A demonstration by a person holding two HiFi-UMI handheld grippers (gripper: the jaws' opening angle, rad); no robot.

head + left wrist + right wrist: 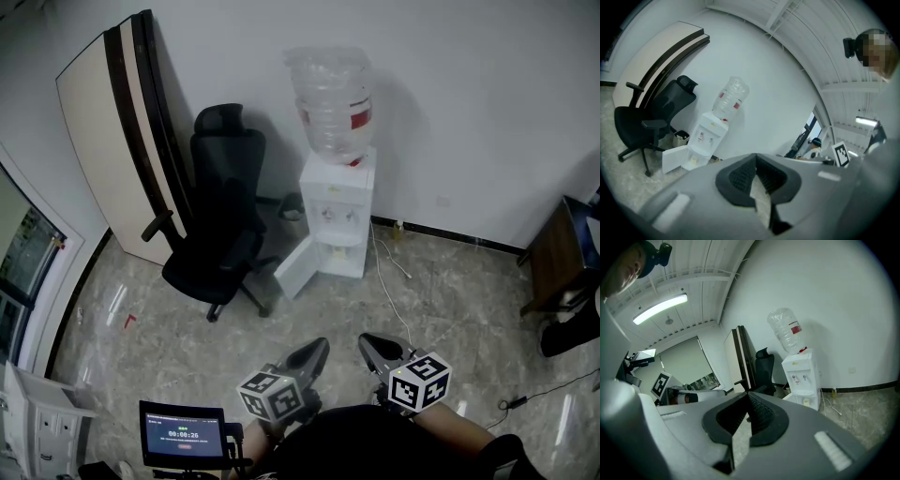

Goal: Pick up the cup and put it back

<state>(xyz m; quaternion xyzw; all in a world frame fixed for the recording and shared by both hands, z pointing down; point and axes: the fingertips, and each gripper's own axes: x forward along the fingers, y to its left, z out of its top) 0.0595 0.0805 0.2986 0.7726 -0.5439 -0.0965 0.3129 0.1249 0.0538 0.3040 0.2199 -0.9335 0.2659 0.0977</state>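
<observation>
**Both grippers shut and empty, well apart from the water dispenser**

The black office chair (220,220) stands at 11 o'clock from the person. The white water dispenser (336,211) stands at 12 o'clock, with its lower door (295,267) swung open. The left gripper (317,349) and the right gripper (370,343) hover side by side, and each has its jaws together with nothing between them. A small pale thing (805,401) low inside the open dispenser is perhaps the cup, but it is too small to be sure. I judge such a cup to be light, thin-walled and easy to crush, so it is best held gently at the middle of the side wall.
</observation>
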